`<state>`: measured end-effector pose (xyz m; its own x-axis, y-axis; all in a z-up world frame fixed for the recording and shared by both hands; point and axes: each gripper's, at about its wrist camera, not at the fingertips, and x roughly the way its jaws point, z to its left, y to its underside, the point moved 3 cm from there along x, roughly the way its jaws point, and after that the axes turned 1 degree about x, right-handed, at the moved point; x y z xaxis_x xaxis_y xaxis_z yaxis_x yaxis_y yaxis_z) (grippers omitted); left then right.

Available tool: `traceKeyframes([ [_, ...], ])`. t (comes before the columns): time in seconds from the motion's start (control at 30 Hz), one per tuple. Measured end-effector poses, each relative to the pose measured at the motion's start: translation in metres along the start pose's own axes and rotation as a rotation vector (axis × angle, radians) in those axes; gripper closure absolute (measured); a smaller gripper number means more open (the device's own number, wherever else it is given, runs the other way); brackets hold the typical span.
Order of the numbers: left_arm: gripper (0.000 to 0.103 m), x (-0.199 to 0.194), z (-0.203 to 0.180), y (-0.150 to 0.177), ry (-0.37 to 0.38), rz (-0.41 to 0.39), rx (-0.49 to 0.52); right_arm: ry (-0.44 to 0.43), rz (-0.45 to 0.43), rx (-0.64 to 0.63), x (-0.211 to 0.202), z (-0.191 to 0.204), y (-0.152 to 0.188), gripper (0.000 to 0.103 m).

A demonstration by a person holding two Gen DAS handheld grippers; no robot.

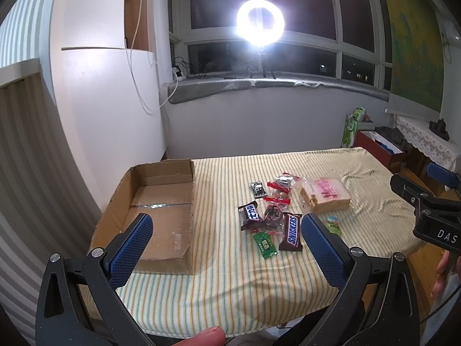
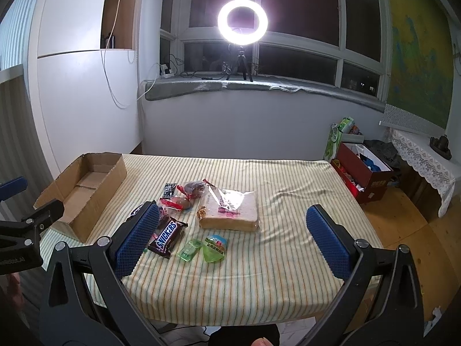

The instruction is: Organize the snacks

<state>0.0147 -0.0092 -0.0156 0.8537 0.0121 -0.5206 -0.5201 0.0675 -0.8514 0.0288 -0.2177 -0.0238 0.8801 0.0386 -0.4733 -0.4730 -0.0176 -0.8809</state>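
Observation:
An empty cardboard box point(image 1: 161, 210) point(image 2: 86, 190) lies at the left of the striped table point(image 1: 288, 288) point(image 2: 288, 190). Right of it is a pile of snacks: a Snickers bar point(image 1: 292, 232) point(image 2: 167, 238), a second dark chocolate bar point(image 1: 250, 214), a green candy point(image 1: 265, 245) point(image 2: 189, 249), red-wrapped sweets point(image 1: 276, 199) point(image 2: 184, 199), a bagged bread slice point(image 1: 325, 194) point(image 2: 230, 209) and a green jelly cup point(image 2: 215, 248) point(image 1: 334, 225). My left gripper point(image 1: 226, 222) hovers open above the near table, between box and pile. My right gripper point(image 2: 234, 212) is open too, in front of the bread, holding nothing.
A bright ring light point(image 1: 260, 23) point(image 2: 242, 21) stands on the windowsill behind the table. A red box point(image 2: 363, 178) and green packages point(image 2: 337, 138) sit on the floor at the right. A white cabinet point(image 1: 106, 86) stands at the left.

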Motion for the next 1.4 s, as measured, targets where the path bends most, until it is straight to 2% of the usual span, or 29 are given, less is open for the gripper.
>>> traceKeyframes([
  [0.3,0.001,0.013,-0.014,0.001,-0.005,0.024,0.022,0.002,0.031,0.033,0.017,-0.019,0.009,0.000],
  [0.53,0.001,0.044,-0.028,0.013,0.034,0.058,0.022,0.014,0.129,0.049,0.056,-0.044,0.037,0.000],
  [0.77,0.001,0.101,-0.037,0.049,0.074,0.183,0.008,-0.097,0.277,0.038,0.111,-0.044,0.076,0.000],
  [0.87,0.001,0.117,-0.042,0.058,0.094,0.199,0.019,-0.125,0.322,0.016,0.133,-0.034,0.087,0.000],
  [0.97,0.001,0.127,-0.045,0.065,0.120,0.229,0.015,-0.159,0.333,0.020,0.147,-0.026,0.089,0.000],
  [1.17,0.001,0.140,-0.035,0.070,0.125,0.259,0.007,-0.201,0.339,0.005,0.165,-0.010,0.085,0.000],
  [1.27,0.001,0.147,-0.031,0.070,0.142,0.265,-0.017,-0.217,0.355,0.007,0.173,-0.006,0.086,0.010],
  [1.4,0.003,0.157,-0.032,0.071,0.160,0.280,-0.029,-0.217,0.352,-0.006,0.177,-0.004,0.087,0.017],
])
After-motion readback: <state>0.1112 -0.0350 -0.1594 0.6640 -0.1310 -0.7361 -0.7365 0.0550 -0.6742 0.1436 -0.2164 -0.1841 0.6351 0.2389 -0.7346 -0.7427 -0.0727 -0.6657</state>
